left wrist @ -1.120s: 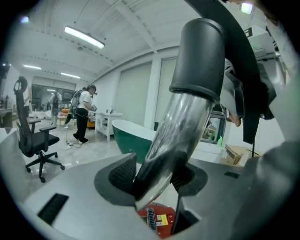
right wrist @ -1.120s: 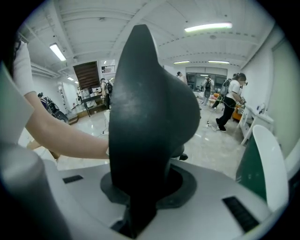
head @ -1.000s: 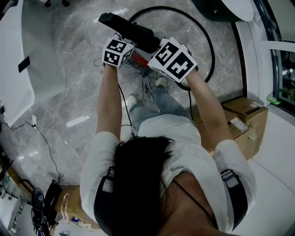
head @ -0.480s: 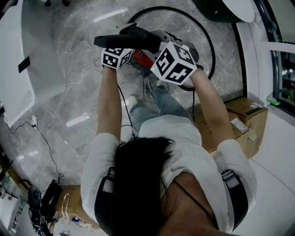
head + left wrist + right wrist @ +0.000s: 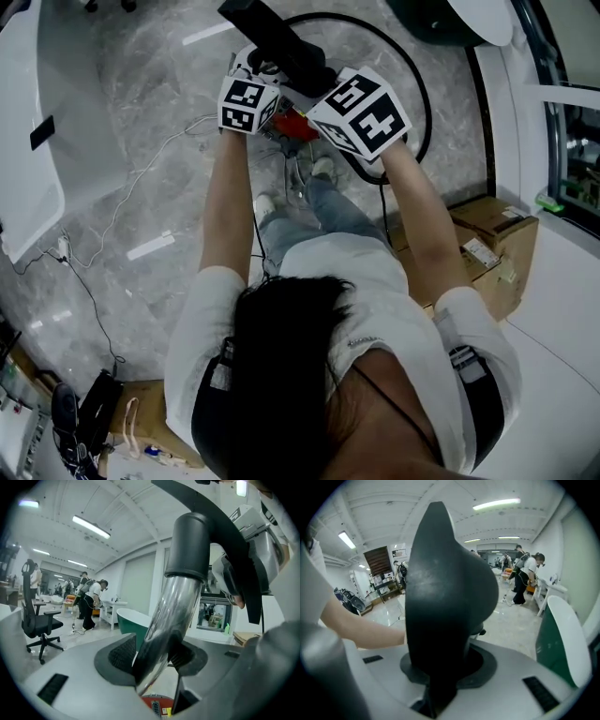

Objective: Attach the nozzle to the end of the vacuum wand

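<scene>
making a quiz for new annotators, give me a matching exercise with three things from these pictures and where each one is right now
Things:
1. wand
2. nozzle
3. cardboard box

Places:
A. on the floor at the person's right
B. gripped between the jaws of the left hand-held gripper
C. gripped between the jaws of the right hand-held gripper

Pairs: 1-B, 2-C, 3-A

In your head view the nozzle (image 5: 281, 52) runs off the top edge. Ahead of your right gripper (image 5: 440, 667) it fills the view and hides the wand (image 5: 174, 604), whose lower end vanishes behind your left gripper (image 5: 152, 660).
</scene>
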